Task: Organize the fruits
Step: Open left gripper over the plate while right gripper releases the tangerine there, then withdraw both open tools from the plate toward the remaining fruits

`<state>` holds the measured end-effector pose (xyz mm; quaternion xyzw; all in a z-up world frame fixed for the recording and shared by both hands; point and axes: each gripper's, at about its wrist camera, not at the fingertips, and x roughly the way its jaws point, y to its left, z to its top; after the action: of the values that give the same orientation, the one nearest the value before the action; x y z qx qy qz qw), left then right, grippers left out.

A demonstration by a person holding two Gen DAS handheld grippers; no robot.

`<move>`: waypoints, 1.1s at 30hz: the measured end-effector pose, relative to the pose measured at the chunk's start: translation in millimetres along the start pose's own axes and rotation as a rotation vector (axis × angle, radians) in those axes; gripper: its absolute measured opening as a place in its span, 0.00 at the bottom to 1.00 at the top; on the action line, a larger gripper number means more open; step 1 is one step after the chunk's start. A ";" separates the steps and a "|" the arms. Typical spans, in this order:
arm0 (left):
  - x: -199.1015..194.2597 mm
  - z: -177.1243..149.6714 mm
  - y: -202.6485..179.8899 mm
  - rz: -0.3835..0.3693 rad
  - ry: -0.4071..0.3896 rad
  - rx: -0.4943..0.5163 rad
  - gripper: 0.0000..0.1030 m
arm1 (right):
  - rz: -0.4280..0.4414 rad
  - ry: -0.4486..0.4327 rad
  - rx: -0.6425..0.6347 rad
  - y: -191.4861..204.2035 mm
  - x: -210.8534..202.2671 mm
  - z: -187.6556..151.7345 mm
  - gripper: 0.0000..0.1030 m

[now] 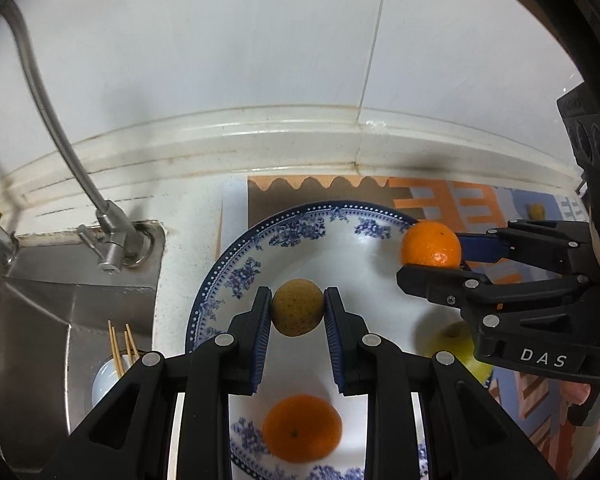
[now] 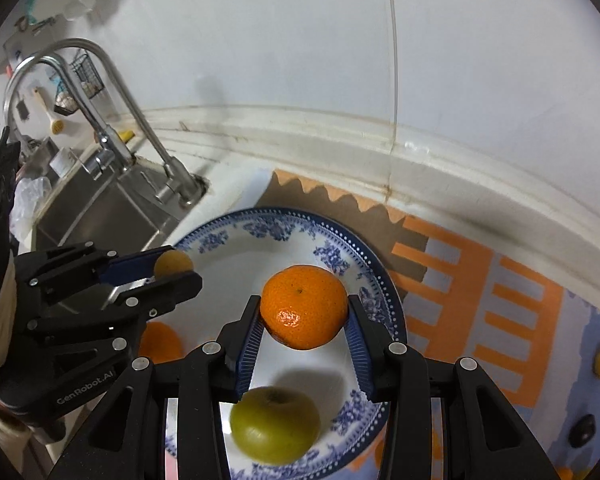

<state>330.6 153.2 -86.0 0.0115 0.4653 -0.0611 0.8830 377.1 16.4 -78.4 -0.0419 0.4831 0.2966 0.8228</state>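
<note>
I am holding a small brownish-yellow fruit (image 1: 297,307) in my left gripper (image 1: 297,312), the blue pads clamped on its two sides at its widest part, and it is hanging above the blue-and-white plate (image 1: 236,264) near the plate's left half. My right gripper (image 2: 304,316) is closed on a mandarin (image 2: 303,306), its pads pressing the flanks at the fruit's middle, over the far right part of the same plate. Another mandarin (image 1: 302,428) and a green apple (image 2: 275,424) are already lying on the plate beneath my tongs. I am judging both held fruits to be light and round, so they are likely to roll once I let them go; the plate's shallow dish should be catching them if I am setting them low. The mandarin's skin looks soft and glossy, so I am thinking a gentle squeeze across the middle is right, since a hard pinch could bruise it or let it slip out. The brown fruit looks firmer and matte, giving better purchase. Two more small fruits are lying on the patterned mat (image 2: 480,280) at the right, still waiting.
</note>
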 end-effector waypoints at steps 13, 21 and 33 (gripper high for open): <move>17.2 1.1 1.9 0.007 0.039 0.010 0.28 | 0.014 0.014 0.003 -5.1 12.6 1.9 0.41; -2.9 -0.5 -4.2 0.036 -0.001 0.014 0.35 | 0.009 -0.025 0.000 -4.7 -2.4 -0.7 0.42; -88.8 -11.6 -42.5 0.043 -0.227 0.013 0.48 | -0.077 -0.223 0.032 -3.0 -87.5 -27.3 0.51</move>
<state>266.4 120.6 -18.0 0.0199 0.3617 -0.0462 0.9309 326.4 -34.8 -21.8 -0.0141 0.3913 0.2600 0.8826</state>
